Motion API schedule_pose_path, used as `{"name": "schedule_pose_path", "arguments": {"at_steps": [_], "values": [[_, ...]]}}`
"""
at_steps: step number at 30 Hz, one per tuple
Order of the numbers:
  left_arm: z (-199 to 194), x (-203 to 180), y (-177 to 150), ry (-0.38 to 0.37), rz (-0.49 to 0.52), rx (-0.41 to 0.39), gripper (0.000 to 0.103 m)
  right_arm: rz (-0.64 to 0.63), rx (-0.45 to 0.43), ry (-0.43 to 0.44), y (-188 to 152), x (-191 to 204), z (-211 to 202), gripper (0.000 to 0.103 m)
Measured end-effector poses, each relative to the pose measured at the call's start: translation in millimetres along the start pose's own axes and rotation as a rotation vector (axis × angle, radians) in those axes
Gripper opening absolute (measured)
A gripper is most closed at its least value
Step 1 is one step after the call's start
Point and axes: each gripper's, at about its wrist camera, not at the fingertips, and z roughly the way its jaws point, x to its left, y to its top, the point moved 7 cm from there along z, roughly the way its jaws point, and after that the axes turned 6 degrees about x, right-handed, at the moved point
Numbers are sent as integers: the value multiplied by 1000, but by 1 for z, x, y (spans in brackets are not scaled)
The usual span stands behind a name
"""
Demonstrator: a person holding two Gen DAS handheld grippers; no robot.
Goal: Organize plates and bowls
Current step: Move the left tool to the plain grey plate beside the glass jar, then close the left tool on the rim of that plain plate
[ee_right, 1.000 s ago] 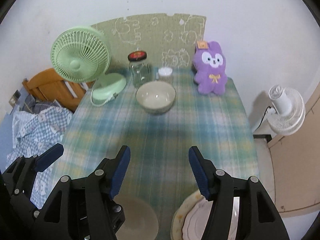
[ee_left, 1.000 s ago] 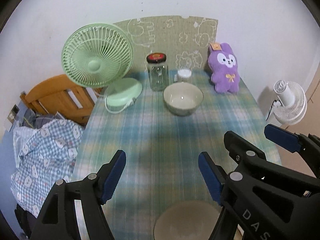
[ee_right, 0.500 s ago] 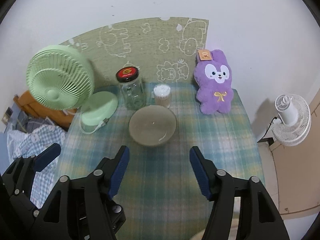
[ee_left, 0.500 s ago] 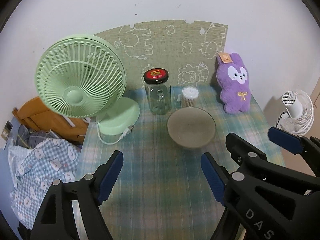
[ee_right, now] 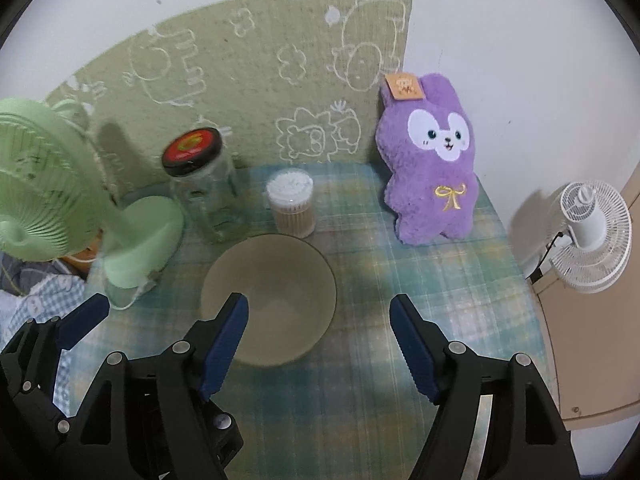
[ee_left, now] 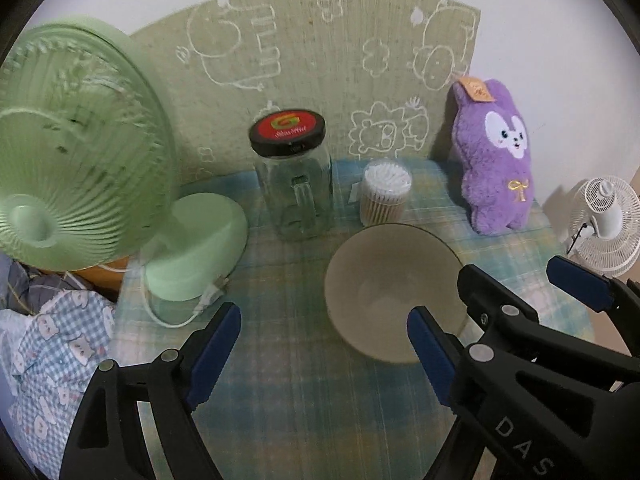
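While "DAS" showed on the right gripper (ee_right: 316,324), the glass jar (ee_left: 294,192) at the table's (ee_left: 304,400) back edge looked empty. Before it sat the empty bowl (ee_left: 390,292). A tub (ee_left: 386,192) held cotton swabs. Both grippers, left gripper (ee_left: 324,344) included, had just been opening, jaws apart, nothing between.

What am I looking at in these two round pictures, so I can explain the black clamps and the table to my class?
A person holds a two-finger gripper in each hand; a fisheye camera on each looks forward along its fingers, hence the round pictures. One picture is from the left gripper, the other from the right gripper. Both have just been opening and hold nothing. Each view also catches the other gripper at its edge. On the checked tablecloth sits a beige bowl, just ahead of both grippers. Behind it stand a glass jar, a tub of cotton swabs, a purple plush rabbit and a green fan.
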Motion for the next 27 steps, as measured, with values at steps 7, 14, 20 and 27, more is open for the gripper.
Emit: {"name": "schedule_pose_path", "arguments": {"at_steps": [7,14,20,27], "values": [[43,-2,8,-8,-3,13,86,30,18,-9,4,-5,45,76],[79,-7,6,-11,5,54,64,42,56,-6,7,-10,84,67],[95,-7,0,-26,17,84,40,43,94,-2,2,-12,103,41],[99,-6,-4,-50,26,107,28,41,123,10,0,-12,109,23]]}}
